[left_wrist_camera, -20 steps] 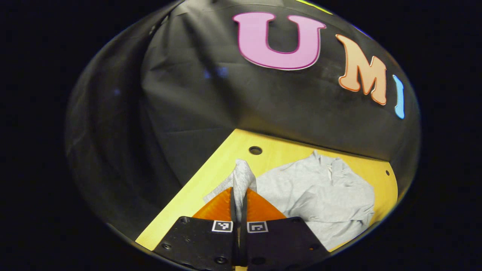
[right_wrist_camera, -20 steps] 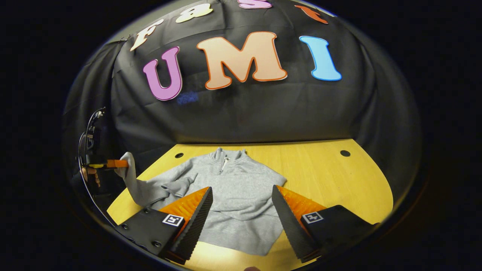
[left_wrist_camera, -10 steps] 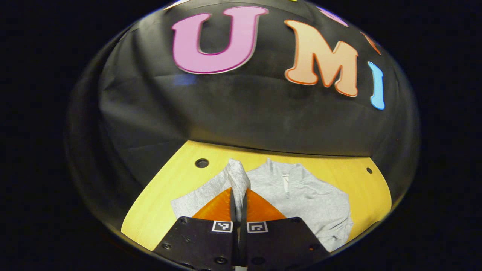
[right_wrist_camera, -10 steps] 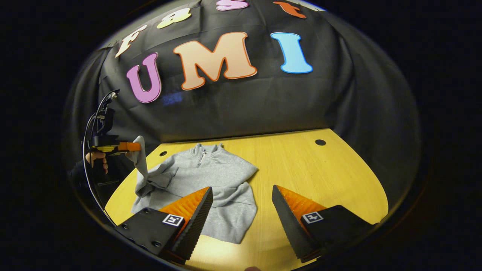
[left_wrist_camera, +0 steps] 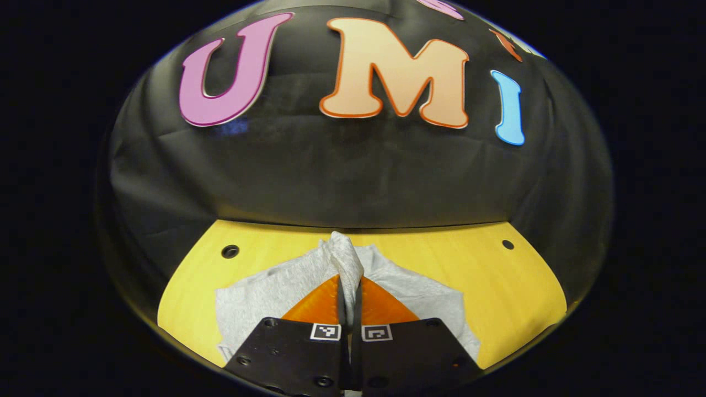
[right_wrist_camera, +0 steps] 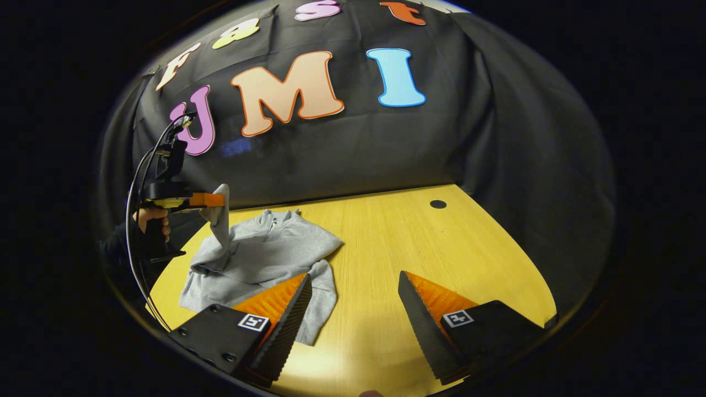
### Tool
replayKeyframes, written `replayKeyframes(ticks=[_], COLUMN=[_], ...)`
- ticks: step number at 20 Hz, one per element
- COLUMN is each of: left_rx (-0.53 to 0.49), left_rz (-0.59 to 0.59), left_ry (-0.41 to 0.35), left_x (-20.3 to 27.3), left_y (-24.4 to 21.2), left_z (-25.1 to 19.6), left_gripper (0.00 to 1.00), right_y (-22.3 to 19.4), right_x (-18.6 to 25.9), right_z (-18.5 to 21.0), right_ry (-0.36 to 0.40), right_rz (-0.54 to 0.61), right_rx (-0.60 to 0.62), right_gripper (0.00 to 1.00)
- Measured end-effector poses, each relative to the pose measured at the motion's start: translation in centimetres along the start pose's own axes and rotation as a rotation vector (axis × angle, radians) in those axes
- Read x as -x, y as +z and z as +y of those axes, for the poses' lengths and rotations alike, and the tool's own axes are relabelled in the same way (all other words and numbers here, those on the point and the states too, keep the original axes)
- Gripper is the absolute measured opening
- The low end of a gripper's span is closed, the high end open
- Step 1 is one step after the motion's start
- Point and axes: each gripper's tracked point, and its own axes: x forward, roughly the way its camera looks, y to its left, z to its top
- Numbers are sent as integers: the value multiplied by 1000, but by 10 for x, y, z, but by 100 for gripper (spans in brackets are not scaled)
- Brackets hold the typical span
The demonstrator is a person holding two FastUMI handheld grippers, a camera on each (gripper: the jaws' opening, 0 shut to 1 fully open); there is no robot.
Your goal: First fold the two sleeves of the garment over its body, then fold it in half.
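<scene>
My left gripper (left_wrist_camera: pixel 349 286) jaws clamp sleeve (left_wrist_camera: pixel 345 259), lifted above garment (right_wrist_camera: pixel 265 259); right gripper (right_wrist_camera: pixel 353 309) jaws spread over tabletop (right_wrist_camera: pixel 441 253).

The middle of the sweater (left_wrist_camera: pixel 265 292) is blocked in the left gripper view by the left gripper (left_wrist_camera: pixel 349 292) and the pinched sleeve (left_wrist_camera: pixel 345 259), so the collar can't really be made out. Its near hem is cut off behind the gripper body. In the right gripper view a bottom corner of the sweater is covered by one of the right gripper's fingers (right_wrist_camera: pixel 281 314). The hand (right_wrist_camera: pixel 149 216) at the far left is mostly lost in shadow, and the front edge of the surface (right_wrist_camera: pixel 441 242) is cropped off.
</scene>
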Motion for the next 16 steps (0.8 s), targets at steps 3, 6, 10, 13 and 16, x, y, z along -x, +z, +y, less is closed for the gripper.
replayKeyframes(ticks=[3, 6, 10, 13, 16], left_rx=[-24, -35, -53, -99, -116], left_rz=[11, 31, 80, 122, 170], left_ry=[-33, -49, -102, -97, -103], left_x=[-10, -17, -35, -46, -52], left_y=[-5, -11, -33, -55, -76], left_z=[-32, -58, -88, -96, -102], left_gripper=[0, 0, 2, 0, 0], right_y=[-3, -7, -12, -13, -19], right_x=[6, 11, 14, 15, 15], right_z=[-18, -32, -44, -47, -46], right_ry=[-17, -31, -40, -42, -40], right_rz=[1, 6, 9, 10, 19], right_rx=[-9, -20, -23, -28, -30], right_gripper=[94, 98, 98, 98, 94])
